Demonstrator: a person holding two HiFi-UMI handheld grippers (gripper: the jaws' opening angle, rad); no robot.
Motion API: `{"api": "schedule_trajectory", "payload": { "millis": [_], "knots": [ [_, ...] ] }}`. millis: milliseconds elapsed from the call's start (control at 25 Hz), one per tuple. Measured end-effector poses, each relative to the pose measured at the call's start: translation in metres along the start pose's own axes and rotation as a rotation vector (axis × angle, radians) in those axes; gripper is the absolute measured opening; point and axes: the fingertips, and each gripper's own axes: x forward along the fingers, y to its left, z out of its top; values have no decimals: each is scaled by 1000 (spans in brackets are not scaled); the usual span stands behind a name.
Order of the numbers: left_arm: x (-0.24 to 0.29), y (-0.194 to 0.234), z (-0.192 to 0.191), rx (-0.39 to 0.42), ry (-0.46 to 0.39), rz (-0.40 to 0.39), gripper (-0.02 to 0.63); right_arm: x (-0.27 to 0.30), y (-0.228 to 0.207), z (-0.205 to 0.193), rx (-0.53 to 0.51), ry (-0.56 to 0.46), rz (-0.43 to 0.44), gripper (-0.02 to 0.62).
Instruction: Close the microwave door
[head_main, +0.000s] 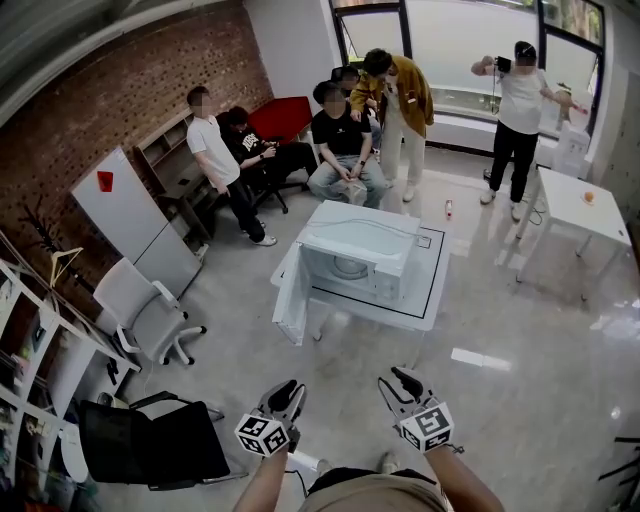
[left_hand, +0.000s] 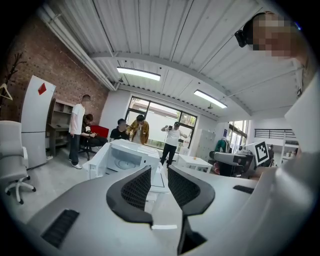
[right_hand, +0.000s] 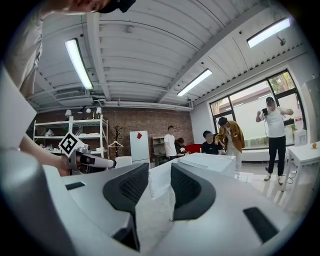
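A white microwave (head_main: 355, 250) stands on a low white table (head_main: 432, 292) in the middle of the room. Its door (head_main: 292, 295) hangs swung out to the left, showing the cavity. Both grippers are well short of it, near the bottom of the head view. My left gripper (head_main: 290, 393) is open with nothing between its pads. My right gripper (head_main: 397, 383) is open and empty too. The left gripper view looks past my left gripper (left_hand: 159, 187) at the microwave (left_hand: 127, 155) and its door (left_hand: 95, 162). The right gripper view shows my right gripper (right_hand: 160, 187) in front of the door (right_hand: 159, 181).
Several people (head_main: 340, 140) sit and stand behind the microwave. A white fridge (head_main: 135, 220) is at the left wall, with a white office chair (head_main: 140, 310) and a black chair (head_main: 150, 440) nearer me. A white desk (head_main: 585, 205) stands at the right.
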Motion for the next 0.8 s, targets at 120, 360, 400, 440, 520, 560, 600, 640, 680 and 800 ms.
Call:
{"api": "schedule_trajectory", "payload": {
  "millis": [120, 360, 400, 440, 520, 560, 600, 640, 680, 800],
  "knots": [
    [2, -10, -2, -2, 1, 21, 97, -4, -7, 2, -2, 3, 18, 126],
    [8, -33, -7, -6, -4, 40, 97, -16, -18, 1, -8, 2, 43, 126],
    [9, -35, -7, -6, -5, 43, 95, -17, -21, 1, -7, 3, 44, 126],
    [11, -36, -6, -6, -5, 47, 97, -19, -23, 1, -6, 4, 44, 126],
    [12, -37, -5, -8, -6, 55, 97, -20, -28, 0, -2, 9, 44, 126],
    [13, -36, -4, -9, -7, 60, 97, -20, -30, 0, 0, 11, 45, 126],
    [14, -35, -3, -10, -9, 64, 97, -20, -32, 0, 1, 12, 46, 126],
    [15, -33, -2, -10, -10, 68, 97, -19, -34, -1, 1, 14, 46, 126],
    [16, -31, -1, -11, -11, 72, 97, -18, -36, -1, 0, 15, 47, 126],
    [19, -23, 0, -15, -14, 84, 97, -14, -40, -3, -3, 19, 42, 126]
  ]
}}
